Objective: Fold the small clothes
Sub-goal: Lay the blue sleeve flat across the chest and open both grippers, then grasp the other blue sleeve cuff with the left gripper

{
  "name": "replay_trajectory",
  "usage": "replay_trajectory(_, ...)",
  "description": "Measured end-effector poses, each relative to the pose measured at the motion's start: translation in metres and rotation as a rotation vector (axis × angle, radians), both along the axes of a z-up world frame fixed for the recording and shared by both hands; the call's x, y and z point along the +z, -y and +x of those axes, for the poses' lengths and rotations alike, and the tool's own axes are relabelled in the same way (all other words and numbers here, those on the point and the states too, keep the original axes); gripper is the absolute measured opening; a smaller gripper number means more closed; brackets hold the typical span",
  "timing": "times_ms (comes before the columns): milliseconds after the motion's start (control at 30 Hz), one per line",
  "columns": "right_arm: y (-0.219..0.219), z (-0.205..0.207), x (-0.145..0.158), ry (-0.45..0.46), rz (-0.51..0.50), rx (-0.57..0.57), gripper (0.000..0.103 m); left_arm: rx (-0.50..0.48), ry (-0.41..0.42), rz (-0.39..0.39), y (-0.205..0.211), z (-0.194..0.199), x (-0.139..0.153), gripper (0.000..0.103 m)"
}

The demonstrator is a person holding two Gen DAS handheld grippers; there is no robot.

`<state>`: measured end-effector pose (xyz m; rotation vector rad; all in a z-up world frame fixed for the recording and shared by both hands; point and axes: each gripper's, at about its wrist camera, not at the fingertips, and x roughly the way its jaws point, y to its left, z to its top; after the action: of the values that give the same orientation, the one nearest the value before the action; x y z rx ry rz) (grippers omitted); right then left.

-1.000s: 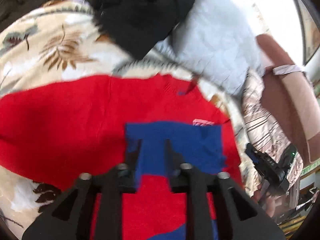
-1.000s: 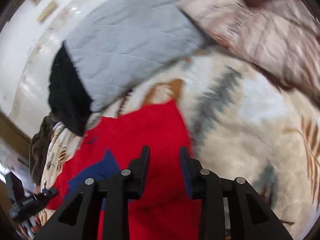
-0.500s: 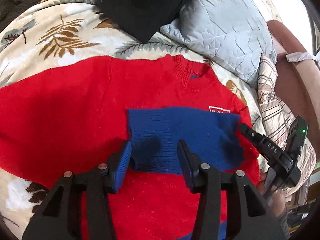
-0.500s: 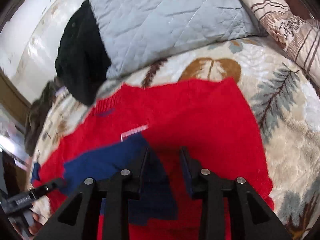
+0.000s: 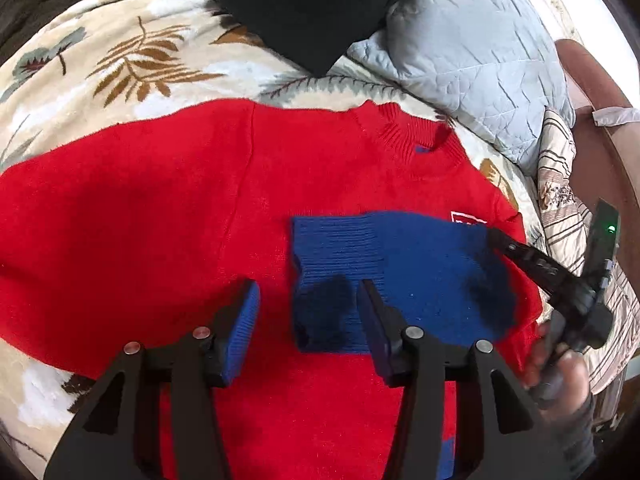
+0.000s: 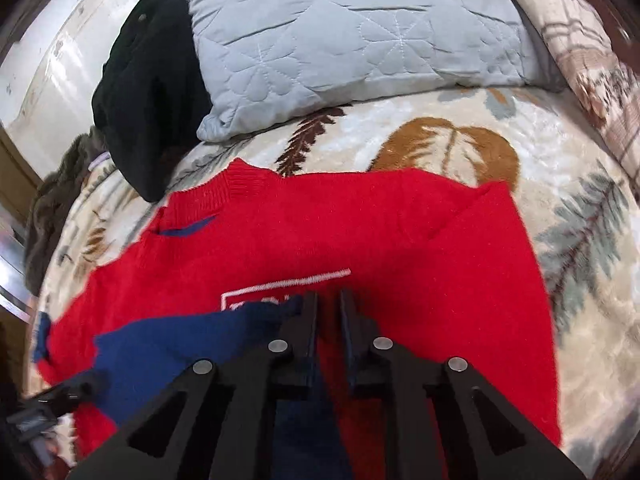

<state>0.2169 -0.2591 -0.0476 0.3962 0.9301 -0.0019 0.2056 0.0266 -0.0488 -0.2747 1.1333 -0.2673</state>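
Observation:
A red sweater (image 5: 168, 208) lies flat on a leaf-print blanket (image 5: 120, 68), collar toward the pillows. Its blue-cuffed sleeve (image 5: 404, 276) is folded across the chest. My left gripper (image 5: 308, 300) is open and empty, just above the sleeve's cuff end. My right gripper (image 6: 328, 308) hovers at the sleeve's other end over the sweater (image 6: 400, 240), jaws nearly closed with a narrow gap, and I cannot tell if fabric is pinched. The right gripper also shows in the left wrist view (image 5: 552, 272).
A grey quilted pillow (image 6: 352, 36) and a black garment (image 6: 152, 92) lie beyond the collar. A striped pillow (image 5: 568, 208) and a brown headboard (image 5: 600, 120) are at the right. Dark fuzzy fabric (image 6: 56, 196) sits at the far left.
My left gripper has opened, let go of the blue sleeve and drawn back slightly. My right gripper has narrowed and moved over the sleeve's shoulder end.

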Motion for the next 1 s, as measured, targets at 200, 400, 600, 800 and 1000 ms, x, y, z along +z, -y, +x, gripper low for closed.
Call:
replay_trajectory(200,0.045,-0.054,-0.013,0.04,0.048,-0.151,0.032,0.0,-0.007,-0.054,-0.001,-0.003,0.005,0.053)
replay_trajectory(400,0.017,-0.058,0.008,0.038,-0.04,-0.086,0.037,-0.06,0.015,0.104,0.023,-0.01,0.003,0.054)
replay_trajectory(600,-0.049,-0.056,0.006,0.034,-0.033,0.04,0.037,0.02,0.012,0.027,-0.008,-0.005,0.019,0.054)
replay_trajectory(800,-0.115,-0.045,-0.002,0.031,-0.045,0.142,0.04,0.179,0.024,0.048,-0.068,0.004,0.038,0.054)
replay_trajectory(1000,-0.148,-0.048,-0.014,0.05,-0.249,0.177,0.057,0.48,0.06,0.141,-0.169,0.001,0.064,0.059)
